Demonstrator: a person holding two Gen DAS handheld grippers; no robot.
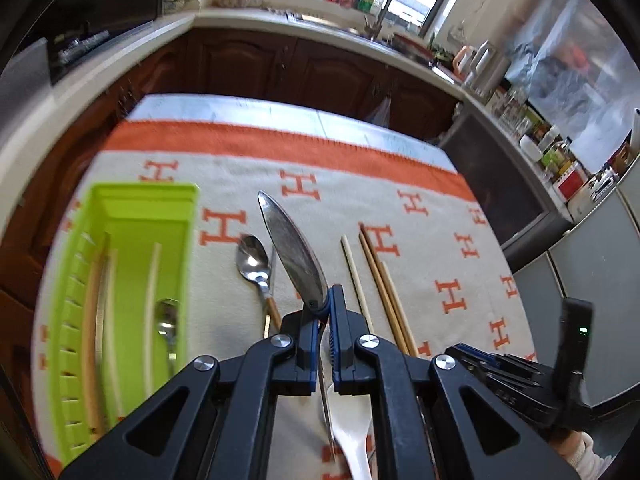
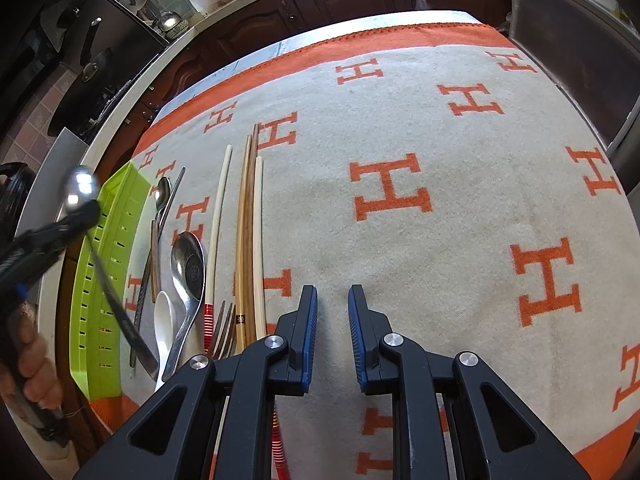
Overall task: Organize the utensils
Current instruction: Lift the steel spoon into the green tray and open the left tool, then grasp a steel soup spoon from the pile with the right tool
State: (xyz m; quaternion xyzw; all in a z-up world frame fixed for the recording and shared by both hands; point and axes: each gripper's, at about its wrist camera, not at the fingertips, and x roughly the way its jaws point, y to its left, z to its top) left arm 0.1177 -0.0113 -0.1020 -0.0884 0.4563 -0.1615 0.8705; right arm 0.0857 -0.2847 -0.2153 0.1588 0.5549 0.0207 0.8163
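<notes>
My left gripper [image 1: 326, 310] is shut on a metal spoon [image 1: 294, 252], gripped just below its bowl and lifted off the cloth. In the right wrist view the left gripper [image 2: 90, 210] holds that spoon [image 2: 82, 188] above the green tray [image 2: 108, 280], its dark handle slanting down. The green tray [image 1: 120, 208] holds chopsticks and a metal spoon [image 1: 166, 320]. On the cloth lie a small spoon [image 1: 252, 258], a big metal spoon [image 2: 188, 268], a white spoon [image 2: 164, 320], a fork [image 2: 224, 328] and several chopsticks [image 2: 250, 240]. My right gripper [image 2: 333, 300] hangs open over bare cloth, nothing between its fingers.
A cream cloth [image 2: 400, 120] with orange H marks and an orange border covers the table. Dark wooden cabinets [image 1: 280, 64] and a crowded counter [image 1: 552, 148] run behind it. A person's hand [image 2: 36, 376] grips the left gripper's handle at the left edge.
</notes>
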